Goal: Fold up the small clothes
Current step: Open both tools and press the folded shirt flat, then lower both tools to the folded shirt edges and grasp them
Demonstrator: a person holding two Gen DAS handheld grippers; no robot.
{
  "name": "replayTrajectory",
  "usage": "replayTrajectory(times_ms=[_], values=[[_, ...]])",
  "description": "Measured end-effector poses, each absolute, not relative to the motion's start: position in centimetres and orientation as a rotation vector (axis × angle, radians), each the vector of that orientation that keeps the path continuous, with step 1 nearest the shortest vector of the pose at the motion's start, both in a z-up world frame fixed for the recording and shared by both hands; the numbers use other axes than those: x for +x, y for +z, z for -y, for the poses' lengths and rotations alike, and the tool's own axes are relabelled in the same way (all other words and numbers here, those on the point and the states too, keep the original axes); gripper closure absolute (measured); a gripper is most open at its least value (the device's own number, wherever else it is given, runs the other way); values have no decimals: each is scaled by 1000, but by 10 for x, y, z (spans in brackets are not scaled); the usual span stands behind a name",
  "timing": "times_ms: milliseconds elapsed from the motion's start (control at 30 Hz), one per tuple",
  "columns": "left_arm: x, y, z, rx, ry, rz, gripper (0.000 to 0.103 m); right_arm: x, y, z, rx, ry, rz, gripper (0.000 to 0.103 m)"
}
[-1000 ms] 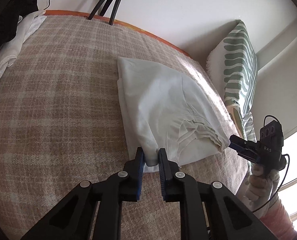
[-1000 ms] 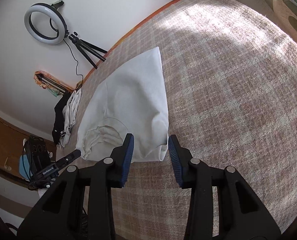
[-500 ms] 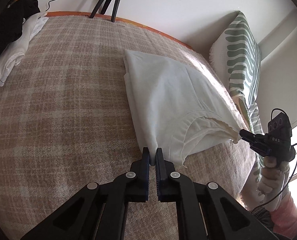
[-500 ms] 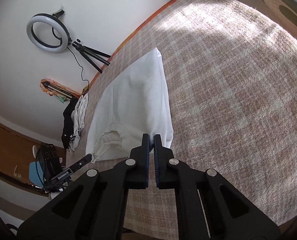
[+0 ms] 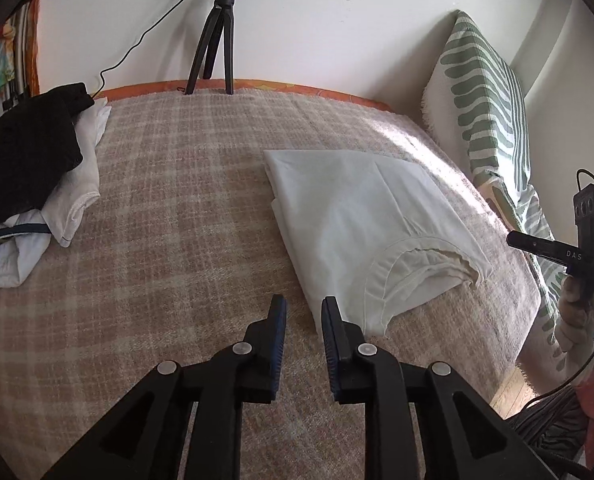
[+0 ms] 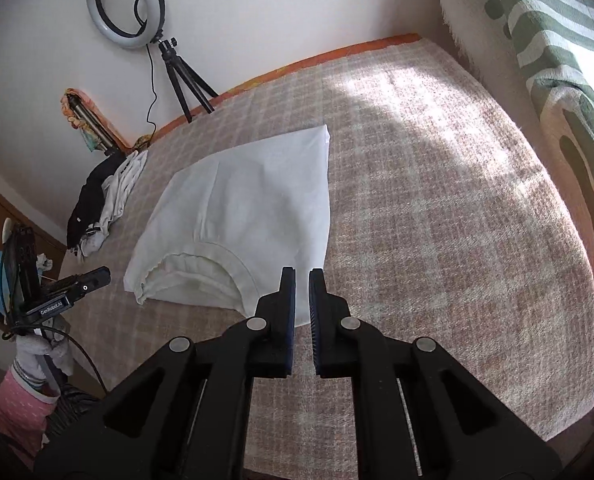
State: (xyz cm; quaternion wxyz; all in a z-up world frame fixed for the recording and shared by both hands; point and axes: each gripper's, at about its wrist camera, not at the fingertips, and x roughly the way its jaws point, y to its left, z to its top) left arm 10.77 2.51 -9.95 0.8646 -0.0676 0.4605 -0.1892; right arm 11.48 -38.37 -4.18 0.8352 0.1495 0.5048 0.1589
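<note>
Two grippers, both empty rn. Your left gripper (image 5: 304, 309) has its jaws opening, a modest gap w/ nothing between the blue pads; it hangs over bare blanket just beside the near left corner of the white garment (image 5: 361, 220). Your right gripper (image 6: 301, 280) is pinched nearly closed, only a thin slit between the pads, no cloth in it; its tips sit in front of the garment's near right corner, and you can't tell from this view whether they touch the fabric. The garment lies flat on the plaid blanket (image 5: 157, 220), folded into a rough rectangle w/ the neck opening (image 6: 201, 268) at the end nearest you and a straight folded edge at the far end. Sunlight falls across the blanket on the right side. Well apart to the left sits a pile of clothes (image 5: 37, 184), black item on top of white ones. At the far edge of the bed a tripod (image 6: 185, 80) stands vs. the wall, carrying a ring light (image 6: 125, 2). A green-and-white striped cushion (image 5: 489, 112) leans at the right end. In the left wrist view you see your right hand (image 5: 577, 300) gripping its handle off the bed's right edge.
</note>
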Motion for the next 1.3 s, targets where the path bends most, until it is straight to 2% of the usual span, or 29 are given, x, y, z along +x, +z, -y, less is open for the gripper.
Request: replayTrajectory(times_ms=[133,233,433,533,700,733,967,1133,1300], values=[[137,-86,-9,-136,-391,-900,85,144,-33,357,310,387,-1001,95],[162,-88,9,-120,-414,-879,85,164,-44,333,281,393,-1017,95],[197,-133,28,-62,-392,-968,83,175,-74,306,169,399,-1084,95],[193,-146,19,-70,-399,-974,82,172,-94,309,183,402,-1160,86],[179,-139,8,-17,-369,-963,77,168,-98,330,243,448,-1226,85],[180,-137,5,-33,-368,-963,77,167,-93,336,277,445,-1228,81],[215,-107,23,-97,-428,-900,76,198,-48,339,300,455,-1040,81],[250,-106,63,-74,-434,-888,76,240,-65,316,281,428,-1046,81],[276,-128,79,-16,-379,-924,76,260,-93,307,217,379,-1084,81]])
